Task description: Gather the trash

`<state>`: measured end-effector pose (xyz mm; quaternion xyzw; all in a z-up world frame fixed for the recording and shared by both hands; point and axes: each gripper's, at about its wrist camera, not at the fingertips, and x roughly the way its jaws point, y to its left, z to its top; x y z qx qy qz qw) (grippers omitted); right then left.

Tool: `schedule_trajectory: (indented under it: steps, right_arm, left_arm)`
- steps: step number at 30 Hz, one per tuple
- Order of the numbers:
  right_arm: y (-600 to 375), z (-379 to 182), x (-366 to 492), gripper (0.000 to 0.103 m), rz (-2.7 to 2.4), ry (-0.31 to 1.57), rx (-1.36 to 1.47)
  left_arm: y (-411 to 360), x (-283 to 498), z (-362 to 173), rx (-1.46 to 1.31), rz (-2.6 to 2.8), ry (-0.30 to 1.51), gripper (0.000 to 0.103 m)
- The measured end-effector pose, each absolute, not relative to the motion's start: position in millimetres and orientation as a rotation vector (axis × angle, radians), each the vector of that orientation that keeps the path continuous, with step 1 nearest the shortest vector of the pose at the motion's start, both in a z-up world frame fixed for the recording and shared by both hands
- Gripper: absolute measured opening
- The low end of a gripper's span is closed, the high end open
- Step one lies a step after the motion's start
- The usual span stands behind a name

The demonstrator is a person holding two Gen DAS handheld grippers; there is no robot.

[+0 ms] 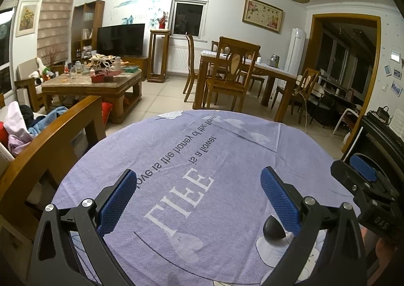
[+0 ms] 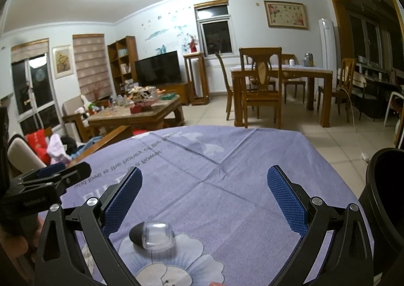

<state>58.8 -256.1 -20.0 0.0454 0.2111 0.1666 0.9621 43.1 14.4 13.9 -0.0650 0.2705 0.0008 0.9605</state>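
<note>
Work surface was a round table under a lavender cloth (image 1: 202, 160) with printed lettering and flowers. Left gripper (image 1: 199, 200) was spread wide, empty, over the cloth. The trash, a small clear cap with dark base (image 2: 152, 236), lay on a flower print near the right gripper (image 2: 204, 200), also wide and empty. Black bin (image 2: 386, 200) sat at far right. Beyond: cluttered coffee table (image 1: 91, 84), TV (image 1: 120, 39), dining table (image 2: 280, 71).

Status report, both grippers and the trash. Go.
Left gripper open, empty. Right gripper open, empty. Small clear-and-black cap lies on purple cloth, ungrasped. Black bin at right. Nothing in the way.
</note>
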Motion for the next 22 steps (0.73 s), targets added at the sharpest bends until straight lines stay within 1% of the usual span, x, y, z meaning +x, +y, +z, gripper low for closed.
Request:
schedule_trajectory:
  steps: [17, 22]
  right_arm:
    - [-254.6, -18.6, 58.6, 0.098, 0.336, 0.429, 0.093]
    - [-254.8, -17.9, 58.7, 0.098, 0.336, 0.428, 0.092]
  left_arm:
    - [4.5, 45.4, 24.9, -0.123, -0.017, 0.533, 0.098]
    - [3.9, 45.5, 17.9, -0.117, -0.033, 0.53, 0.098]
